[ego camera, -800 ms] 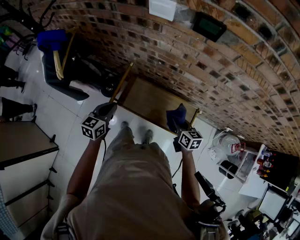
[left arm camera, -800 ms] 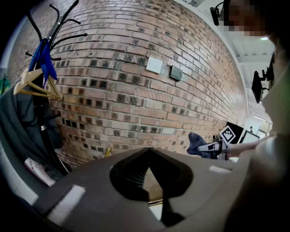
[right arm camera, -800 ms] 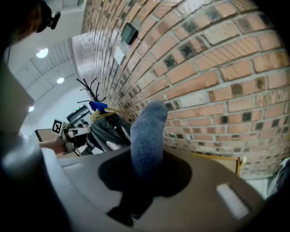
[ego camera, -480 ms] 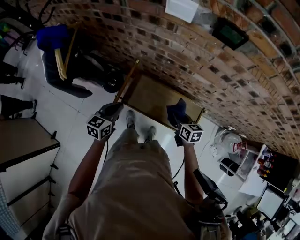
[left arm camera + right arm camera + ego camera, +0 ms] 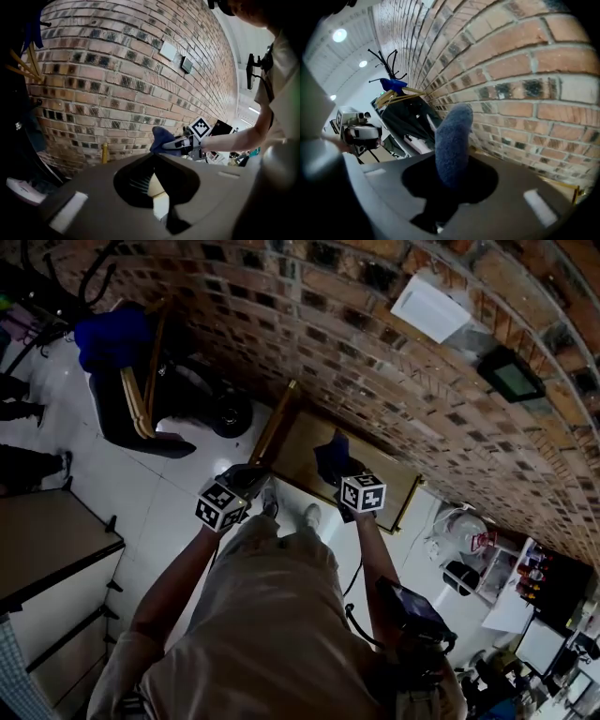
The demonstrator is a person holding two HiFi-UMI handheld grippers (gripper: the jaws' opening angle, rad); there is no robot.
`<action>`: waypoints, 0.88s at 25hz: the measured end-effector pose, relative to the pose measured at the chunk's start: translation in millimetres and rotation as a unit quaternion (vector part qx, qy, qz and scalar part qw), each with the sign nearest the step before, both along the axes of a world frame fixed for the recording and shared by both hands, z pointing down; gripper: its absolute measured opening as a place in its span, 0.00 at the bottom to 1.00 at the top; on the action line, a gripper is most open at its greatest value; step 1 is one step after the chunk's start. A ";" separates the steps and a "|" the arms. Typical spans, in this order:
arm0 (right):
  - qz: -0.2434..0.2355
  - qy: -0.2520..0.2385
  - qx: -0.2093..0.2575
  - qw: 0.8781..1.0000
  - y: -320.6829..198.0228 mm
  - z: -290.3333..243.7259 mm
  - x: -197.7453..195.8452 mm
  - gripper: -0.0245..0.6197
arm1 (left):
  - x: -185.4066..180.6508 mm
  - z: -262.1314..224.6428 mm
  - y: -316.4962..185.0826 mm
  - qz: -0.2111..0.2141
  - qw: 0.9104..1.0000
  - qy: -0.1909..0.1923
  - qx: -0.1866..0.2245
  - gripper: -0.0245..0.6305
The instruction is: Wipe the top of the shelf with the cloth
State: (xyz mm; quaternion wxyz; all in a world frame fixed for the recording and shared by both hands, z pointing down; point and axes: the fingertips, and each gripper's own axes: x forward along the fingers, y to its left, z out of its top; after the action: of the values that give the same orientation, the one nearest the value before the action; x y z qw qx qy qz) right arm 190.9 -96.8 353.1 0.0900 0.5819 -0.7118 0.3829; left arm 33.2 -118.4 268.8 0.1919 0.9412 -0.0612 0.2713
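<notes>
A brick wall (image 5: 375, 352) backs the wooden shelf (image 5: 389, 486). Over the shelf's top, the right gripper (image 5: 342, 486) clamps the blue cloth (image 5: 330, 456). Near the shelf's left end, the left gripper (image 5: 253, 479) hangs with its jaws closed and empty.

The person wears a beige short-sleeved shirt (image 5: 272, 624), with trousers (image 5: 281, 540) of the same beige and pale shoes (image 5: 310, 515) beyond its front hem. At the shirt's right side are a thin black cable (image 5: 351, 592) and a black boxy device (image 5: 412, 615). Ahead of the shirt, the left gripper (image 5: 251, 478) and right gripper (image 5: 343, 476) each bear a white cube (image 5: 222, 507) printed with black square markers, each with a smooth grey shell, a dark oval opening and small white rectangular patches; the left one's fingers (image 5: 154, 185) are cream.
</notes>
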 end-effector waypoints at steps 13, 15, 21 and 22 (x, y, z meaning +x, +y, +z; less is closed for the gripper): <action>0.021 -0.010 -0.089 0.996 -122.8 140.9 -25.6 0.16 | 2.5 38.1 -56.0 0.096 0.995 -0.030 -0.030 0.04; 0.023 -0.014 -0.106 0.994 -141.7 169.6 -26.5 0.16 | 3.6 46.0 -59.6 0.112 0.993 -0.039 -0.029 0.04; -0.006 -0.021 -0.162 0.987 -180.6 255.6 -38.8 0.16 | 4.9 58.7 -45.9 0.160 0.985 -0.066 -0.017 0.04; -0.008 -0.021 -0.172 0.985 -182.7 267.3 -41.1 0.16 | 2.9 58.4 -42.2 0.165 0.984 -0.069 -0.014 0.04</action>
State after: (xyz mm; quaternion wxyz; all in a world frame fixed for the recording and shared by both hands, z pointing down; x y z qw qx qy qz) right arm 149.8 -279.5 620.4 0.1767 0.5439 -0.6416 0.5112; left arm 36.1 -160.6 327.3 0.1532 0.9146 0.0854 0.3644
